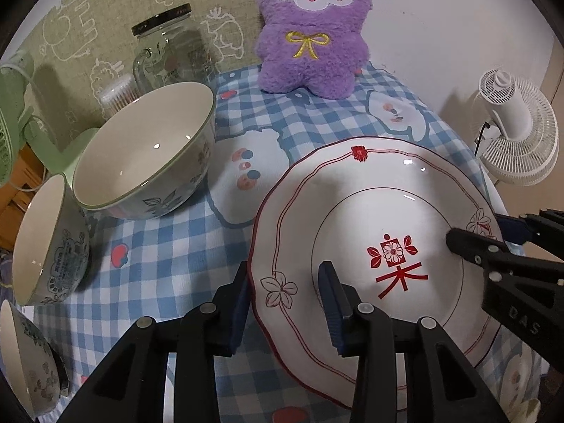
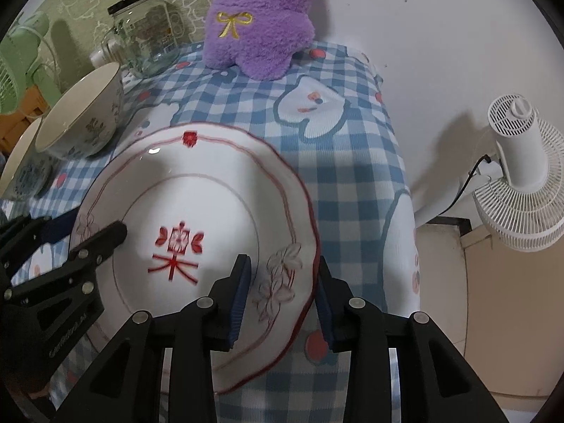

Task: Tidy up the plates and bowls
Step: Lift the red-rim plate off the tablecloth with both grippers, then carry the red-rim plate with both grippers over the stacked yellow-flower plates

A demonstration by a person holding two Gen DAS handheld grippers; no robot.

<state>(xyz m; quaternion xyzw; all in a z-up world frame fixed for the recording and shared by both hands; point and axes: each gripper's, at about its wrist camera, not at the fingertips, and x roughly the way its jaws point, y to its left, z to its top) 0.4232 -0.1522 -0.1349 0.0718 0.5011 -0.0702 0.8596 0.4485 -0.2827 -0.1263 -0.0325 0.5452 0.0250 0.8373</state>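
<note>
A white plate (image 1: pixel 370 194) with red line trim and a red character lies on the blue checked tablecloth (image 1: pixel 169 257). My left gripper (image 1: pixel 287 303) straddles its left rim, with the blue pads pressed on the rim inside and outside. My right gripper (image 2: pixel 282 296) clamps the opposite rim of the plate (image 2: pixel 197 194) in the same way. Each view shows the other gripper across the plate: the right gripper (image 1: pixel 483 232) and the left gripper (image 2: pixel 84 229). A large floral bowl (image 1: pixel 144 155) stands to the left, with two smaller bowls (image 1: pixel 46 243) (image 1: pixel 24 359) tilted beside it.
A purple plush toy (image 1: pixel 310 35) sits at the back of the table and a glass jar (image 1: pixel 172 49) stands behind the large bowl. Off the table's right edge is a white fan (image 1: pixel 514 130). A green fan (image 1: pixel 10 112) is at the far left.
</note>
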